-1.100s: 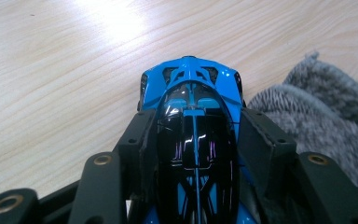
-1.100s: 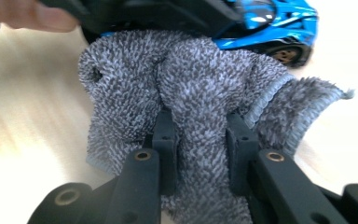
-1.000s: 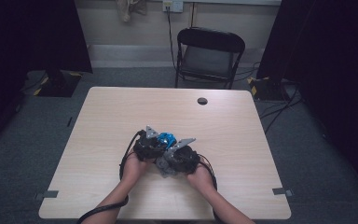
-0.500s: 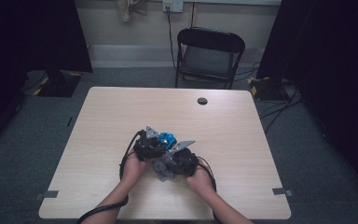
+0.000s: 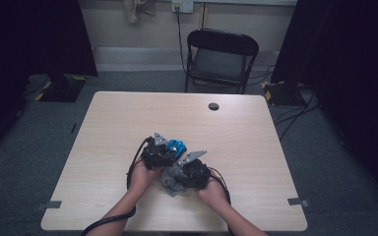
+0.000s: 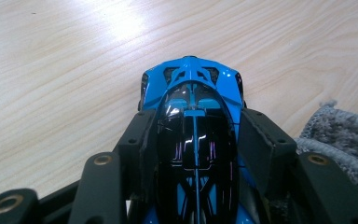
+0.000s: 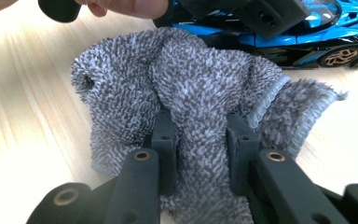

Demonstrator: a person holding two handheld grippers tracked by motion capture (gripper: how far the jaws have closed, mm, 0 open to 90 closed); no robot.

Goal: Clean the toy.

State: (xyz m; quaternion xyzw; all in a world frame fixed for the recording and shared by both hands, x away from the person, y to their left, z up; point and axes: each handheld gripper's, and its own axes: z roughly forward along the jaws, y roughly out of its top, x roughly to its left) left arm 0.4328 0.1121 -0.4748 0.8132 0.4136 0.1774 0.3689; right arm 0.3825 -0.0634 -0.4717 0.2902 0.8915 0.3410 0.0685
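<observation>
L gripper (image 6: 193,154) clamps blue toy car (image 6: 193,116); R gripper (image 7: 200,135) pinches grey cloth (image 7: 186,88). Likely wiping step: next, rub cloth over car body w/ car held steady.

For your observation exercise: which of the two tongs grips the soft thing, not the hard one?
The right tongs: shut on the grey cloth. The left tongs clamp the blue toy car.

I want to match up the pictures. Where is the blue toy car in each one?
High view: blue toy car sits mid-table, just beyond the two hands.
Left gripper view: centre, clamped between the left tongs, nose pointing away.
Right gripper view: top right, behind the grey cloth.
Shared landmark: that grey cloth beside the car.
</observation>
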